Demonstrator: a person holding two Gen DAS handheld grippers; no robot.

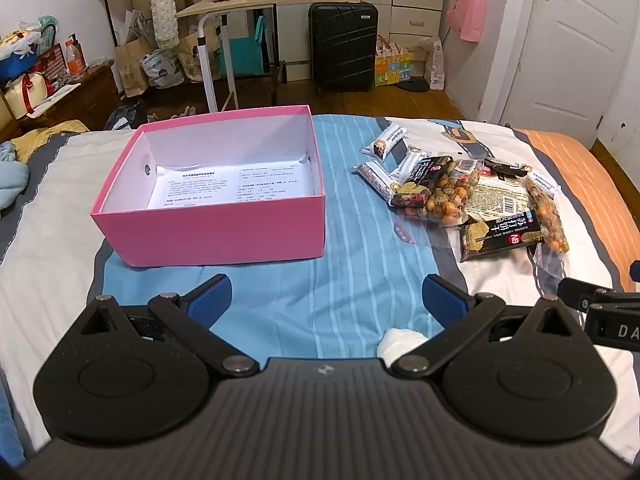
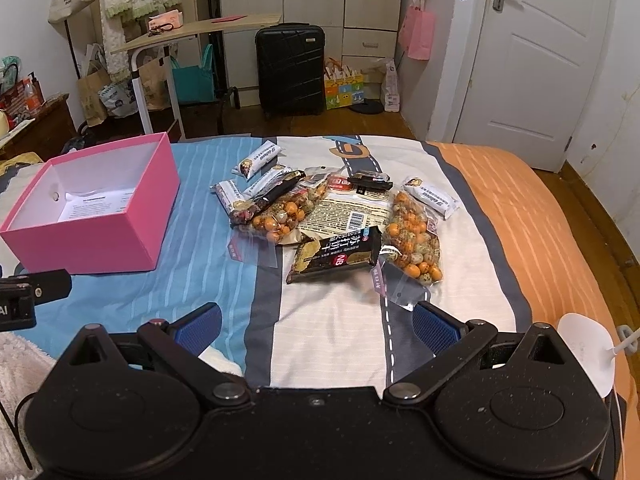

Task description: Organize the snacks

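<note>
From your left wrist, the left gripper point(image 1: 326, 300) gapes empty just before the pink box point(image 1: 212, 224); snacks point(image 1: 464, 196) lie right of the box. From your right wrist, the right gripper point(image 2: 316, 326) gapes empty too, snacks point(image 2: 336, 220) right of the box point(image 2: 100, 240).

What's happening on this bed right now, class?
A person holds two grippers over a bed. The left gripper and right gripper are both open and hold nothing. A pink box sits open with only a printed sheet inside. The snack packets lie in a loose pile to its right, none packed yet.
</note>
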